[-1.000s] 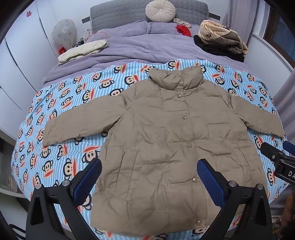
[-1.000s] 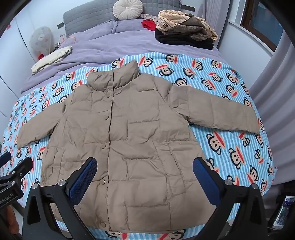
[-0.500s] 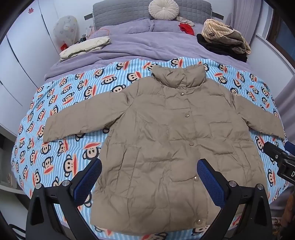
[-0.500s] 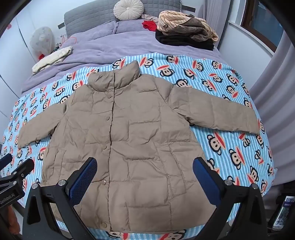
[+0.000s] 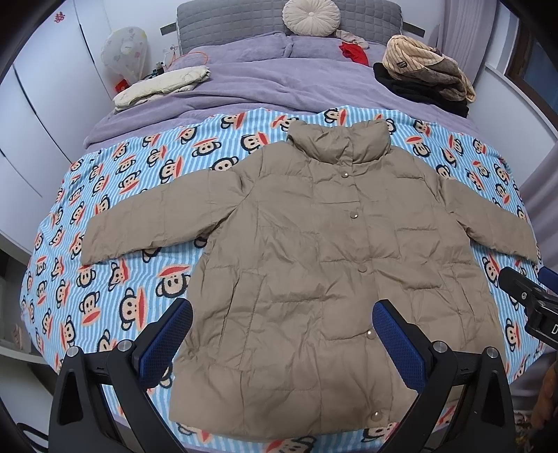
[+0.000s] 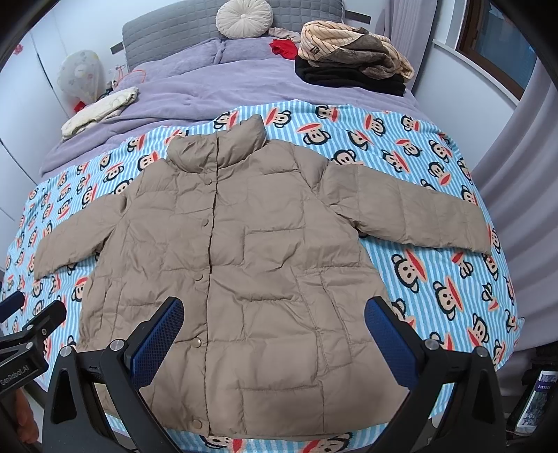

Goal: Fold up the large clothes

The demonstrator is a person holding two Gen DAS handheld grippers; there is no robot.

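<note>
**Tan puffer jacket laid flat, both grippers spread above its hem**

A tan puffer jacket (image 5: 334, 278) lies face up and fully spread on a blue striped blanket (image 5: 115, 223) printed with cartoon monkey faces, which covers the near half of the bed. Its stand-up collar (image 5: 340, 144) points toward the far headboard and its hem runs along the near edge of the bed. Both sleeves stretch out to the sides, the left sleeve (image 5: 157, 223) angling slightly toward the near side, the right sleeve (image 6: 411, 212) doing the same on the other side. The snap buttons down the front are fastened.

The left gripper (image 5: 282, 341) hangs over the near left part of the jacket with its blue-padded jaws spread wide, grasping nothing. The right gripper (image 6: 273, 338) hangs over the near right part, likewise released and wide, nothing between its pads. Each gripper's black frame shows at the edge of the other's view.

Beyond the blanket, a lavender duvet (image 5: 251, 83) covers the far half of the bed. A round cream cushion (image 5: 310, 16) leans on the grey headboard (image 5: 223, 21). On the far right sits a pile of clothes (image 5: 425, 76), tan and brown over black, with a red item (image 5: 354, 52) near it. A folded cream garment (image 5: 160, 85) rests on the far left.
</note>
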